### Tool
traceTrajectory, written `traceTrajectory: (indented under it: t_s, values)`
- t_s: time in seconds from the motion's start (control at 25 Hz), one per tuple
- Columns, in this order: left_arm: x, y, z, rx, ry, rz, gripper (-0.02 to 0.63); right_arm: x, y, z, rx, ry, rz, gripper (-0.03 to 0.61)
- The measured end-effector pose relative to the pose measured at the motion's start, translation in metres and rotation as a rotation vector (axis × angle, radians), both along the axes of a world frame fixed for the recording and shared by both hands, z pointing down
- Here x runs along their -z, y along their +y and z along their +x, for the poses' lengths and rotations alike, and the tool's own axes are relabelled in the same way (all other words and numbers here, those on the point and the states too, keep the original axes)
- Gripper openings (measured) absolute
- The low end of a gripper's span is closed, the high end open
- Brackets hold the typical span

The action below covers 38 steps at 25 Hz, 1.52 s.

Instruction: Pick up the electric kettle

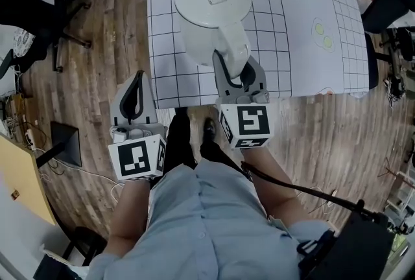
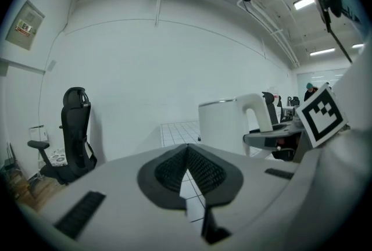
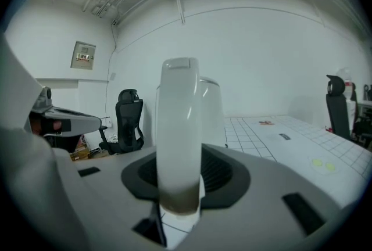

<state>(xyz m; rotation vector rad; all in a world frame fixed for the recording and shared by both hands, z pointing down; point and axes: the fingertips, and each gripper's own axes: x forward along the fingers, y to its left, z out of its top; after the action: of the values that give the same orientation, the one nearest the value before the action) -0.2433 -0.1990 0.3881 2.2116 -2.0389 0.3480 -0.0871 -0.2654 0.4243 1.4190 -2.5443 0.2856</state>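
The right tool [image 1: 235, 71] is pinching the handle [image 3: 179, 128] of the white electric kettle [image 1: 211, 6], which stands upright near the front edge of the gridded tabletop [image 1: 292, 45]. The left tool [image 1: 133, 100] hangs off to the side, short of the tabletop edge, jaws pressed together with nothing in them.

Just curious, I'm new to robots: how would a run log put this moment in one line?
right gripper: shut on kettle handle | left gripper: shut, empty | electric kettle: upright on gridded table
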Motion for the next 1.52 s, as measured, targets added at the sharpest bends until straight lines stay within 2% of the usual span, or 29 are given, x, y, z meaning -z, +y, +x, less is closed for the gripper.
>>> traceTrajectory:
  t_s: [0.2, 0.64, 0.92, 1.12, 1.36, 1.52]
  values:
    - [0.014, -0.016, -0.008, -0.004, -0.008, 0.028, 0.002, 0.022, -0.022, -0.005, -0.017, -0.033, 0.06, 0.078]
    - [0.028, -0.052, -0.016, -0.05, 0.008, 0.057, 0.002, 0.044, -0.058, -0.001, -0.07, -0.065, 0.098, 0.077]
    - [0.05, -0.074, 0.0, -0.136, 0.017, 0.108, 0.002, 0.082, -0.076, 0.03, -0.164, -0.062, 0.177, 0.077]
    - [0.06, -0.093, 0.018, -0.23, 0.03, 0.133, 0.002, 0.106, -0.088, 0.059, -0.259, -0.044, 0.232, 0.077]
    - [0.07, -0.112, 0.047, -0.341, 0.055, 0.142, 0.002, 0.113, -0.091, 0.093, -0.353, -0.012, 0.237, 0.077]
    - [0.074, -0.129, 0.068, -0.406, 0.043, 0.142, 0.002, 0.104, -0.1, 0.118, -0.416, -0.013, 0.219, 0.077]
